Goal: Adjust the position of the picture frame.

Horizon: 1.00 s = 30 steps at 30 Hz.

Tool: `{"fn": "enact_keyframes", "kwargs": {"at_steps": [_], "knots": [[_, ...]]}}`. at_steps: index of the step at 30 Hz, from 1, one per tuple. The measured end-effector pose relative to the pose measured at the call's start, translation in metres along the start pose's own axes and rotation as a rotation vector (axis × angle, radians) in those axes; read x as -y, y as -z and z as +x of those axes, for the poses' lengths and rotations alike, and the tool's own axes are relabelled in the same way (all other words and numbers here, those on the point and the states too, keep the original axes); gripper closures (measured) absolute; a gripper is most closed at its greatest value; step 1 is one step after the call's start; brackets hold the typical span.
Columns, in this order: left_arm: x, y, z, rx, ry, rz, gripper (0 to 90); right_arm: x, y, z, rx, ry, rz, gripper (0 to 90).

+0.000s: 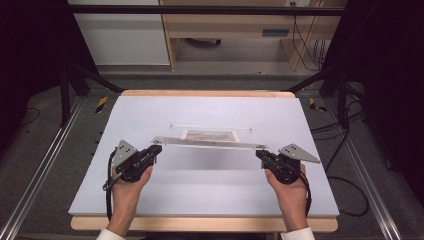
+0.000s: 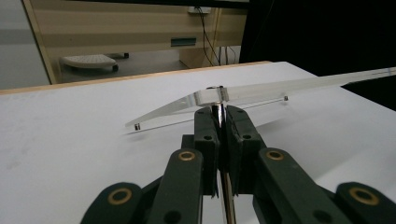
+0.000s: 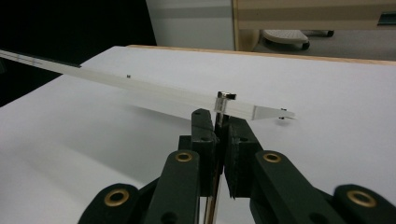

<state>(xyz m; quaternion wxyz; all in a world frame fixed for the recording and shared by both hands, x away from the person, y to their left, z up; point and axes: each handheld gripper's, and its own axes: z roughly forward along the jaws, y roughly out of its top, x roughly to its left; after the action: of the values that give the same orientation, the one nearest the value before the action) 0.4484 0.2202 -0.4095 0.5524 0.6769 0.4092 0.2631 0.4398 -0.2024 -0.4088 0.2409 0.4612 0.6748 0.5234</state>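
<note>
A clear acrylic plate (image 1: 210, 142) hangs over the middle of the white table, its near edge raised and its far edge low. A small picture (image 1: 210, 134) shows through it. My left gripper (image 1: 157, 148) is shut on a metal pin (image 2: 217, 111) at the plate's near left corner. My right gripper (image 1: 260, 152) is shut on the matching pin (image 3: 219, 108) at the near right corner. In the left gripper view the plate (image 2: 289, 86) runs off to the right, and in the right gripper view the plate (image 3: 140, 86) runs off to the left. Small studs mark its far corners.
The white tabletop (image 1: 150, 110) has a wooden rim (image 1: 205, 93) at its far edge. Black frame posts (image 1: 75, 75) stand at both back corners, cables lie on the floor to the right, and wooden furniture stands behind.
</note>
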Motion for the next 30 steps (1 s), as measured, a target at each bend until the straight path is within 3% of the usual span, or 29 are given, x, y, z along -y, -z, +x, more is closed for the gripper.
{"fn": "enact_keyframes", "kwargs": {"at_steps": [14, 30], "knots": [[0.001, -0.011, -0.014, 0.003, -0.034, -0.004, 81.8, 0.001, 0.010, -0.014, 0.021, -0.003, -0.004, 83.6], [0.006, -0.011, -0.014, -0.006, -0.044, 0.003, 81.5, 0.003, 0.010, -0.015, 0.016, -0.005, 0.000, 83.8]]}}
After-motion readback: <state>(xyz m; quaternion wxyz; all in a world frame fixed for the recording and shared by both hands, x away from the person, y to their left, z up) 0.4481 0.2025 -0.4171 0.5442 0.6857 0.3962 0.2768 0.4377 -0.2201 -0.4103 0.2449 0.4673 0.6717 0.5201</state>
